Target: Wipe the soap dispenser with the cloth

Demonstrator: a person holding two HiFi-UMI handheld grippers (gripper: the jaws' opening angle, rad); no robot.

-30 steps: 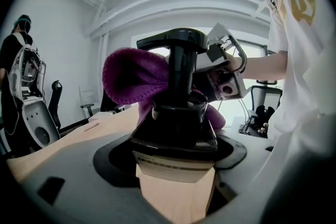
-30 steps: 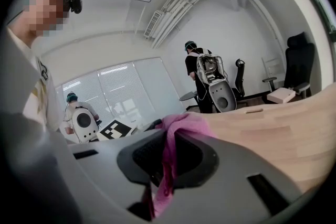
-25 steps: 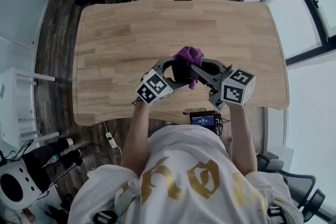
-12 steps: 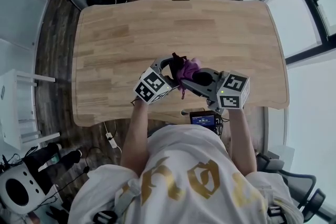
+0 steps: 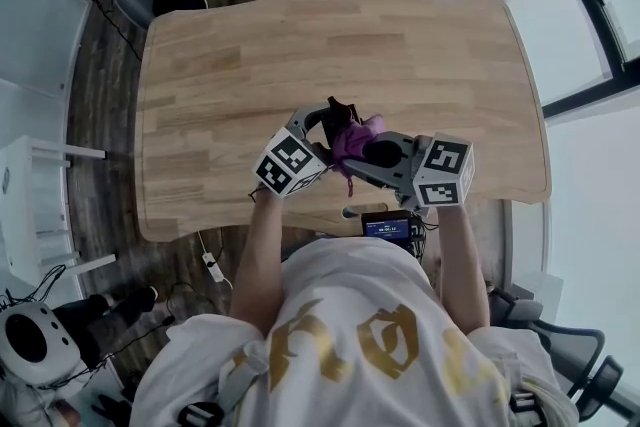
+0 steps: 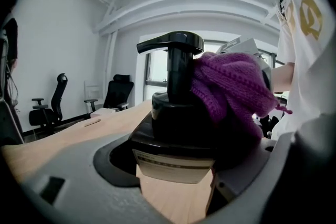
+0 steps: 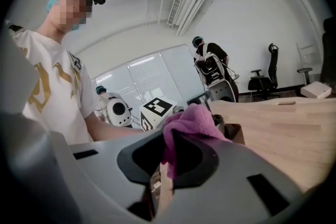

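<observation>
The left gripper [image 6: 178, 150] is clamping its smooth grey jaws on the lower body of the soap dispenser [image 6: 176, 113], a glossy black bottle with rounded shoulders, a pale label band and a flat-topped pump head on a straight neck. The right gripper [image 7: 167, 161] is pinching its dark-padded jaws together on the cloth [image 7: 187, 119], a soft purple knit with a ribbed weave, bunched into a rounded wad. That wad is pressing against the side of the dispenser's neck and shoulder, covering the part that faces the person.

In the head view the two grippers are meeting nose to nose, their white cubes with black square markers angling out toward the person's forearms. Dispenser and cloth are sitting between them, over the near middle of the table [image 5: 300, 45], a light wooden top with plank grain, rounded corners and a narrow slot at its far edge.
</observation>
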